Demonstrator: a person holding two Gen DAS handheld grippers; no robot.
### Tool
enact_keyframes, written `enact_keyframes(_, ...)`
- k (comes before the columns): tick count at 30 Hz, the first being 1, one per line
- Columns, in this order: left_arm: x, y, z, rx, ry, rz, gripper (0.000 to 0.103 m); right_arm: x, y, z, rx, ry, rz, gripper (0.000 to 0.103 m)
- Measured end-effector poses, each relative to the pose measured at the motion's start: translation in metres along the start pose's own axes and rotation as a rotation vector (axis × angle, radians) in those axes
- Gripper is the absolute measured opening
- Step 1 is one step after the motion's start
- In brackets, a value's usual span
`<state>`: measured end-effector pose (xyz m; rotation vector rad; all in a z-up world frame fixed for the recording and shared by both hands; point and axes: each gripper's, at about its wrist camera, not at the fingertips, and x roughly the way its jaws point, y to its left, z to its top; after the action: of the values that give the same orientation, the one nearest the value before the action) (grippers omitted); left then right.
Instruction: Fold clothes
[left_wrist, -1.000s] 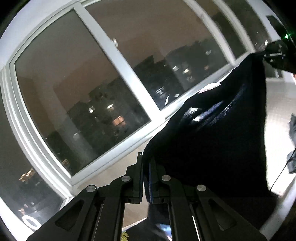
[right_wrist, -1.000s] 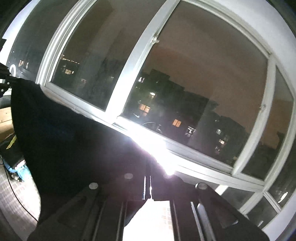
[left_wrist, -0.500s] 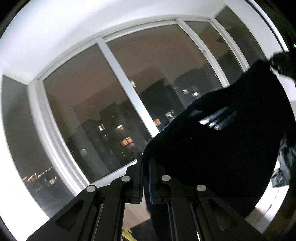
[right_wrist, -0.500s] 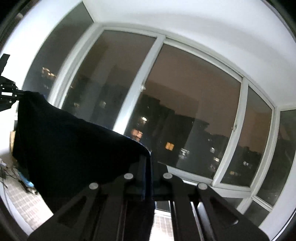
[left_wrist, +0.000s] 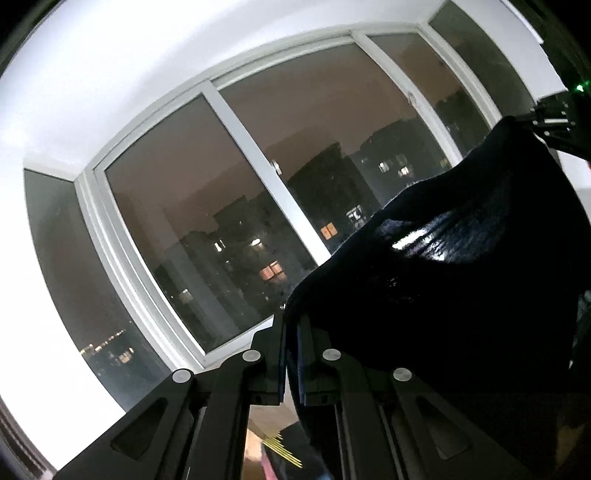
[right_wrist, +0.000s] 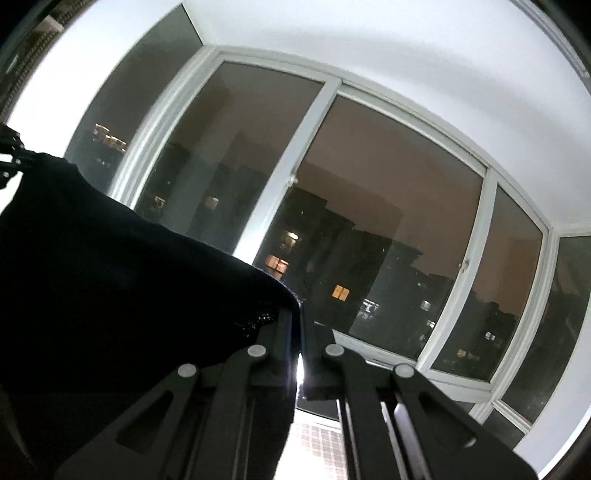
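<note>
Left wrist view: one dark garment (left_wrist: 461, 295) is held up in the air before the window (left_wrist: 207, 221), stretched between two grippers. The top edge should be kept taut and level while it is lowered for folding. The left gripper (left_wrist: 293, 332) is clamped on one corner, and the right gripper (right_wrist: 297, 325) is pinched on the other.

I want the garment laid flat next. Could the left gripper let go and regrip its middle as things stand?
Probably not safely: the left gripper and right gripper are each shut on a corner of the dark garment, which hangs in the air between them; releasing would drop that side.
</note>
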<state>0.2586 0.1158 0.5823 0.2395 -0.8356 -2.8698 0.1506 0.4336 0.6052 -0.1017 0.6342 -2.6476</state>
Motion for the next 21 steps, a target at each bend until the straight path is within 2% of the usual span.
enact_keyframes(3,0.051,-0.003,-0.017,0.014,0.037,-0.026,0.004,0.065,0.014,-0.016,-0.004,0.060,-0.012,0.003)
enact_keyframes(5,0.103,-0.006,-0.029,0.019,0.075,-0.049,0.004,0.113,0.024,-0.030,-0.009,0.106,-0.019,0.003)
enact_keyframes(10,0.270,-0.032,-0.066,0.074,0.193,-0.103,0.004,0.262,0.062,-0.088,-0.047,0.233,-0.074,0.003)
enact_keyframes(13,0.372,-0.064,-0.095,0.113,0.247,-0.104,0.004,0.351,0.088,-0.129,-0.089,0.308,-0.125,0.003)
enact_keyframes(16,0.472,-0.115,-0.142,0.099,0.365,-0.192,0.004,0.422,0.113,-0.201,-0.077,0.423,-0.143,0.004)
enact_keyframes(18,0.530,-0.159,-0.189,0.107,0.482,-0.259,0.007,0.459,0.134,-0.262,-0.064,0.563,-0.097,0.005)
enact_keyframes(21,0.572,-0.207,-0.251,0.105,0.617,-0.366,0.009,0.492,0.164,-0.348,-0.053,0.755,0.000,0.019)
